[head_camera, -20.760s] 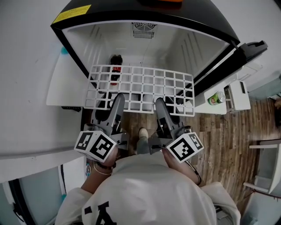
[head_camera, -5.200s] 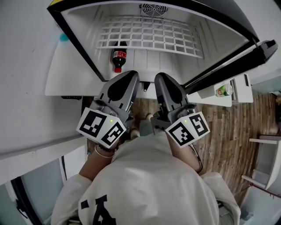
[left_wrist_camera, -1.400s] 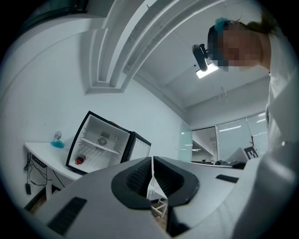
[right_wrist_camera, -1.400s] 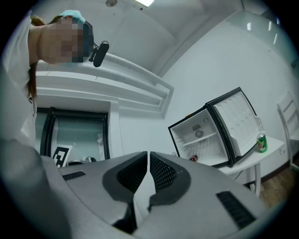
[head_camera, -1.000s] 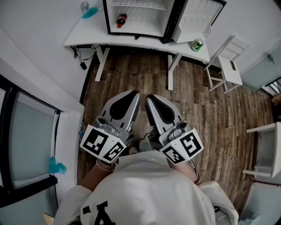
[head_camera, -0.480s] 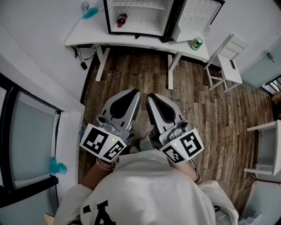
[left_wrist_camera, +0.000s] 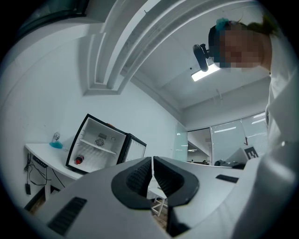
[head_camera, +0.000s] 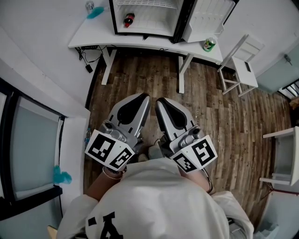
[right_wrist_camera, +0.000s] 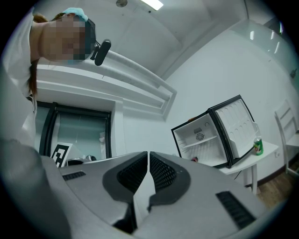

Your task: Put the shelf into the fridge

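The black mini fridge (head_camera: pixel 149 18) stands open on a white table (head_camera: pixel 93 39) at the top of the head view, well away from me. The white wire shelf (head_camera: pixel 147 3) lies level inside it, above a cola bottle (head_camera: pixel 128 21). My left gripper (head_camera: pixel 144 97) and right gripper (head_camera: pixel 160 101) hang side by side over the wooden floor, both shut with nothing between the pads. In the left gripper view the fridge (left_wrist_camera: pixel 100 149) and shelf (left_wrist_camera: pixel 96 146) show far beyond the shut left gripper (left_wrist_camera: pixel 153 161). The right gripper view shows the fridge (right_wrist_camera: pixel 210 140) beyond the shut right gripper (right_wrist_camera: pixel 148 156).
A green can (head_camera: pixel 209 45) stands on the table's right end below the open fridge door (head_camera: pixel 210 16). A white chair (head_camera: pixel 240 65) sits to the right of it. A blue item (head_camera: pixel 96 12) lies on the table's left end. Dark window frames (head_camera: pixel 9 154) run along the left wall.
The shelf, once held in both grippers at the fridge's mouth, now rests inside the fridge. I stand much farther back. Over the last second nothing has moved.
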`<state>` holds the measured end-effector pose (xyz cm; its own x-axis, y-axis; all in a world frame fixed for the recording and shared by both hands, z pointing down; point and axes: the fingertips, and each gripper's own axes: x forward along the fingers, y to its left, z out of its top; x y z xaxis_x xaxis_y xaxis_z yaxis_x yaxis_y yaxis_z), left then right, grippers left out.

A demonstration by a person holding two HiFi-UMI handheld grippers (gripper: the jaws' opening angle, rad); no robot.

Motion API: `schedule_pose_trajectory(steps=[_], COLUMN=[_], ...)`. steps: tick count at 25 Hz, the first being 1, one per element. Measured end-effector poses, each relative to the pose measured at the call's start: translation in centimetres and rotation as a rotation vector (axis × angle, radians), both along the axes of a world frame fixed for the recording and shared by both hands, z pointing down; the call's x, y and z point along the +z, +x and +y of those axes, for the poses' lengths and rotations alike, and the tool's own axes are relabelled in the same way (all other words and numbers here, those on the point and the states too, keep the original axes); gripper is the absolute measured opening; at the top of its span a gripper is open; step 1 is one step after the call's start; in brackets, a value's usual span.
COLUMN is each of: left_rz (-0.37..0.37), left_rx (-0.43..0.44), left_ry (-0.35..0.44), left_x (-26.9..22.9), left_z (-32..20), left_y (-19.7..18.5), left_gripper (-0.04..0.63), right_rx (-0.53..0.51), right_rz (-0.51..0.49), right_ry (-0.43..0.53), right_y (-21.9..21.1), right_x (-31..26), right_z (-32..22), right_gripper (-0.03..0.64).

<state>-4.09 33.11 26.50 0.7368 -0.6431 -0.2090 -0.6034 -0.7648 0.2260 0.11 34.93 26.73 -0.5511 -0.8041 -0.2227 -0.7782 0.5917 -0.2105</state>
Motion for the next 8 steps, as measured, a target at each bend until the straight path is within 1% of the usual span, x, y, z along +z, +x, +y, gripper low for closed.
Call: schedule_pose_trajectory(steps=[8], left_rz=[0.000], left_rx=[-0.001], left_ry=[0.006], left_x=[-0.24], left_z=[0.01], left_y=[0.08], left_gripper=[0.015], right_rx=[0.000], right_rz=[0.005], right_ry=[0.005], right_y=[0.07], right_x=[-0.19], right_z=[0.02], right_gripper=[0.038])
